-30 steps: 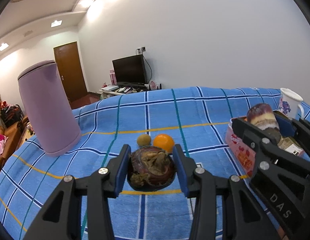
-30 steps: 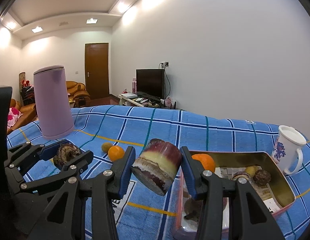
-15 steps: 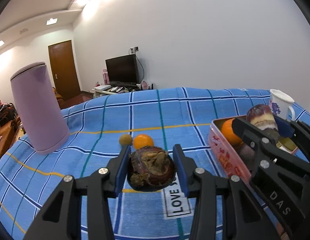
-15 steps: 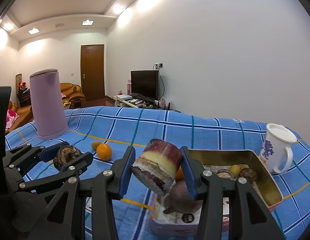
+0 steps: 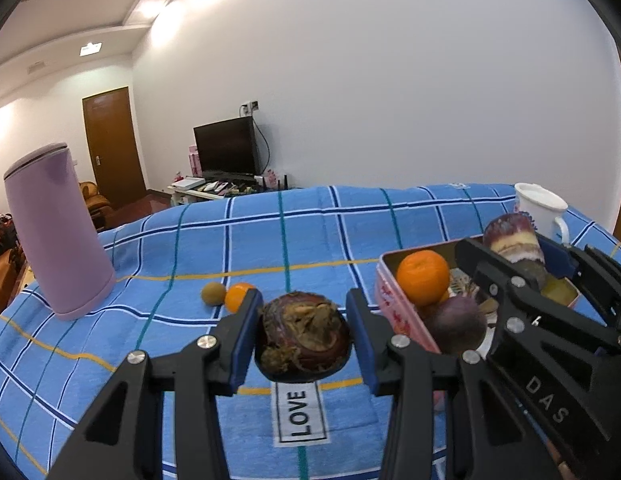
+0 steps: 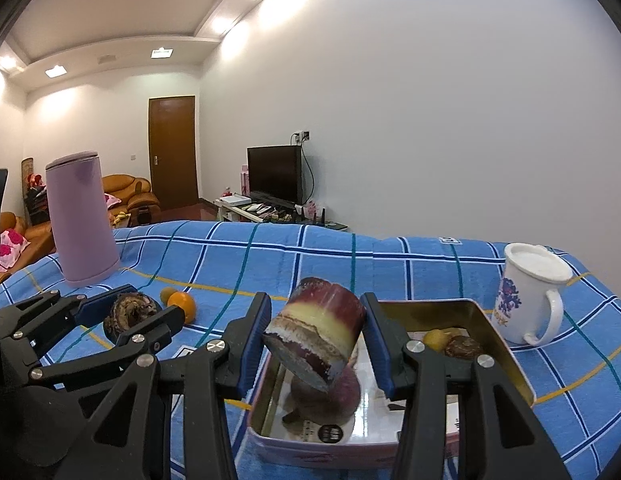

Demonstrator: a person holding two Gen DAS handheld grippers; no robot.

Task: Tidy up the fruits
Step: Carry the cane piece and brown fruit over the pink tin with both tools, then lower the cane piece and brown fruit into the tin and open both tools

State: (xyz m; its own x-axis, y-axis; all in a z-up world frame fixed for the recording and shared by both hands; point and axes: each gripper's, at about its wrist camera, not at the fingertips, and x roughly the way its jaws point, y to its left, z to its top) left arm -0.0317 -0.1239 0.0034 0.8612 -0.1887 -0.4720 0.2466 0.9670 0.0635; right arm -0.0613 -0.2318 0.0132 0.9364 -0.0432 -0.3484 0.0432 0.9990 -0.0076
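Since the earlier frame both claws advanced; the tin (image 6: pixel 506 354) now lies under the right claw (image 6: pixel 315 334), clamped on a tilted cane piece (image 6: pixel 316 330). Left claw (image 5: pixel 302 334) clamps a dark fruit (image 5: pixel 304 334) beside the tin. Risk: the tilted piece may slip out. Beneath, cloth label (image 5: pixel 300 412) reads "LOVE"; right claw body reads "DAS".

Left gripper (image 5: pixel 302 336) and right gripper (image 6: pixel 316 334) sit side by side, each clamped on something.
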